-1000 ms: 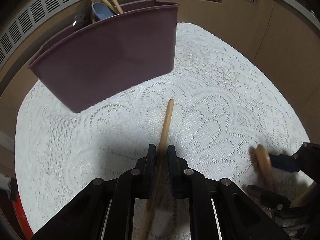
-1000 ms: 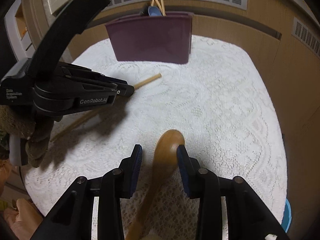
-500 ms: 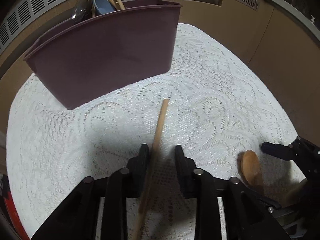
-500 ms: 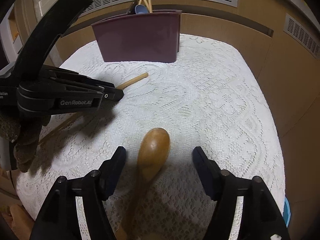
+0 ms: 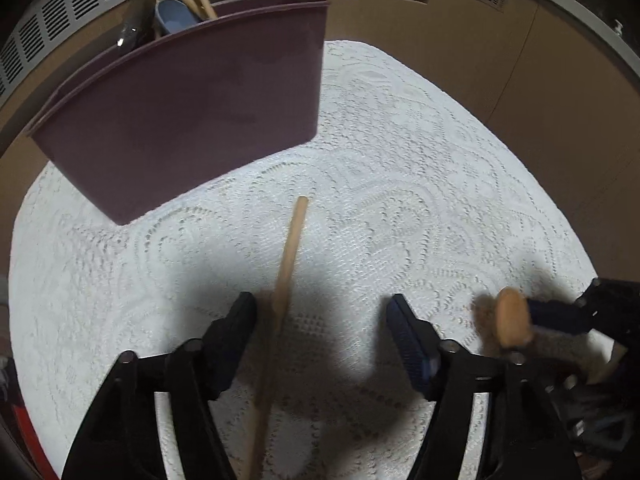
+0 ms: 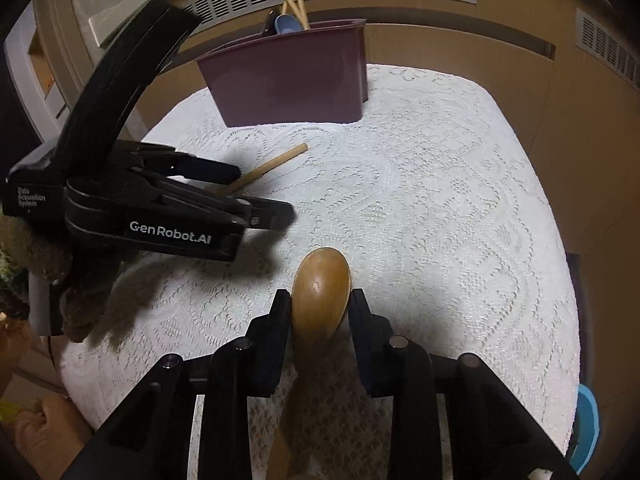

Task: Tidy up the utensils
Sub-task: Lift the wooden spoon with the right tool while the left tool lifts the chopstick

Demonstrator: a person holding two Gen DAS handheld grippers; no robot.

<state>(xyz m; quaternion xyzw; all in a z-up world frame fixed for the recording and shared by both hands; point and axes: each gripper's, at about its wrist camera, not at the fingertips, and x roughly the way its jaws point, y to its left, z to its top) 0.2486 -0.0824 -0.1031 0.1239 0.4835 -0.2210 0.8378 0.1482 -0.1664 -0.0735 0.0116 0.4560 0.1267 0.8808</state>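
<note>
Utensils: wooden spoon [image 6: 320, 292] near the lace cloth's [image 6: 440, 220] front edge, right gripper [image 6: 320, 304] just closed onto its bowl to lift it | wooden stick [image 5: 286, 280] mid-cloth, lying loose between left gripper's [image 5: 320, 320] just-opened jaws | purple bin [image 6: 288, 76] at far edge, our judged destination.

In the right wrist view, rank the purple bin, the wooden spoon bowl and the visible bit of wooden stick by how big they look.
1. Purple bin, clearly largest, even at the far end of the cloth.
2. Spoon bowl, though it sits right at the camera, which inflates it.
3. Stick, thin, and mostly hidden behind the left tool.
</note>
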